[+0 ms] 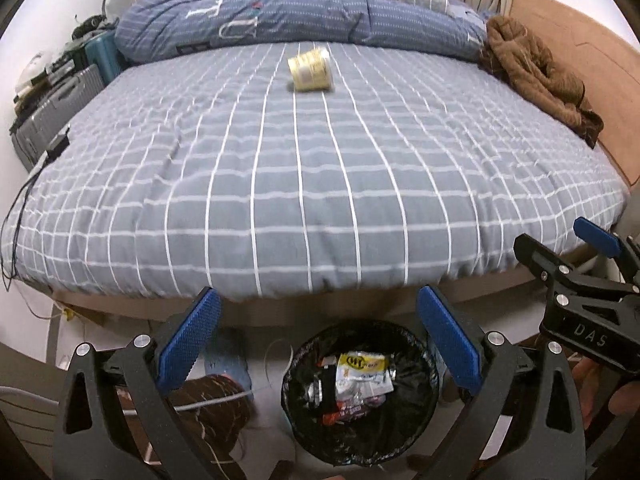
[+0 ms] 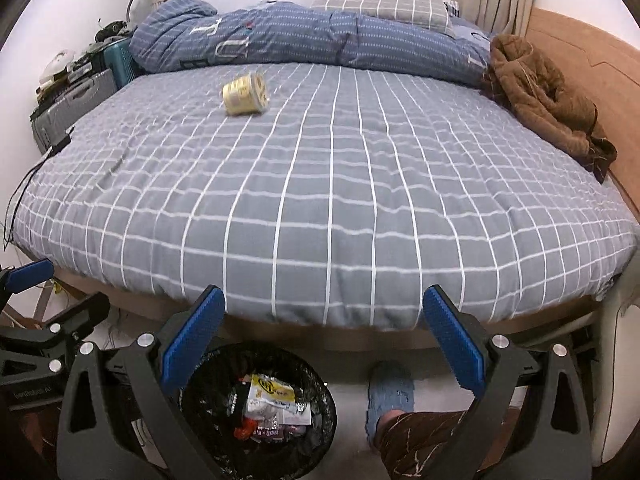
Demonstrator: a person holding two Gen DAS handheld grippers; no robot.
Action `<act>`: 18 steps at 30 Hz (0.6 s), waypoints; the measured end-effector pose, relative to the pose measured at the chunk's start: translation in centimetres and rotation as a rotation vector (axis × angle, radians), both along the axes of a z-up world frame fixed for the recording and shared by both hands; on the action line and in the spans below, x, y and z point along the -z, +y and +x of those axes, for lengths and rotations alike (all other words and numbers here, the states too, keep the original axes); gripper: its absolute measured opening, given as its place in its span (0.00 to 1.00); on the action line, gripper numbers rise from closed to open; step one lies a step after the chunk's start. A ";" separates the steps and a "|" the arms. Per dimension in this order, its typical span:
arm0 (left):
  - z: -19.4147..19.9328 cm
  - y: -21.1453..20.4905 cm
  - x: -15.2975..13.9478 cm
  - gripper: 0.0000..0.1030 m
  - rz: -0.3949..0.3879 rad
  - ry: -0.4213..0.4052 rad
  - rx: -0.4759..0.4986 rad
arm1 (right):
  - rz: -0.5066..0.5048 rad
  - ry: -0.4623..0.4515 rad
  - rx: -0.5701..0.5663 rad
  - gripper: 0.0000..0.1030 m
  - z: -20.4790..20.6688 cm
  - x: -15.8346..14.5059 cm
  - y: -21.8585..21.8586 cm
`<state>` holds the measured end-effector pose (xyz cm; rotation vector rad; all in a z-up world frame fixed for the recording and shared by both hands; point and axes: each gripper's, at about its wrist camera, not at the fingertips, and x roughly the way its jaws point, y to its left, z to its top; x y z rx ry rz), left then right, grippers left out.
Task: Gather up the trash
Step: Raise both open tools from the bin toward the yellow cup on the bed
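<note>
A pale yellow paper cup (image 1: 311,69) lies on its side far back on the grey checked bed (image 1: 320,184); it also shows in the right wrist view (image 2: 245,93). A black-lined trash bin (image 1: 360,392) with wrappers inside stands on the floor at the bed's foot, also in the right wrist view (image 2: 260,408). My left gripper (image 1: 318,340) is open and empty above the bin. My right gripper (image 2: 324,340) is open and empty, just right of the bin, over the bed's edge. The right gripper also appears in the left wrist view (image 1: 592,280).
A rolled blue duvet (image 1: 304,20) and a pillow (image 2: 380,0) lie at the bed's head. A brown jacket (image 2: 544,100) lies along the right side by the wooden headboard. Suitcases and clutter (image 1: 52,100) stand left. My slippered feet (image 2: 392,396) stand on the floor.
</note>
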<state>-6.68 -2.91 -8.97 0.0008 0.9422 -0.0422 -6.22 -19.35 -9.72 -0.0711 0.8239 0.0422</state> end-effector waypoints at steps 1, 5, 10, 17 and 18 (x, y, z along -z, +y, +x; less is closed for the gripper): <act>0.3 0.0 -0.4 0.94 0.002 -0.011 -0.002 | 0.000 -0.006 0.001 0.93 0.1 -0.3 0.0; 1.5 0.3 -1.6 0.94 -0.010 -0.034 -0.015 | -0.005 -0.029 -0.003 0.93 1.0 -1.7 0.2; 3.0 0.5 -2.7 0.94 -0.013 -0.055 -0.024 | 0.000 -0.050 -0.003 0.93 2.4 -3.1 0.3; 6.1 1.0 -3.6 0.94 -0.008 -0.077 -0.049 | 0.005 -0.076 -0.009 0.93 5.4 -4.6 0.5; 6.7 1.2 -3.6 0.94 -0.007 -0.077 -0.053 | 0.004 -0.078 -0.009 0.93 5.8 -4.7 0.5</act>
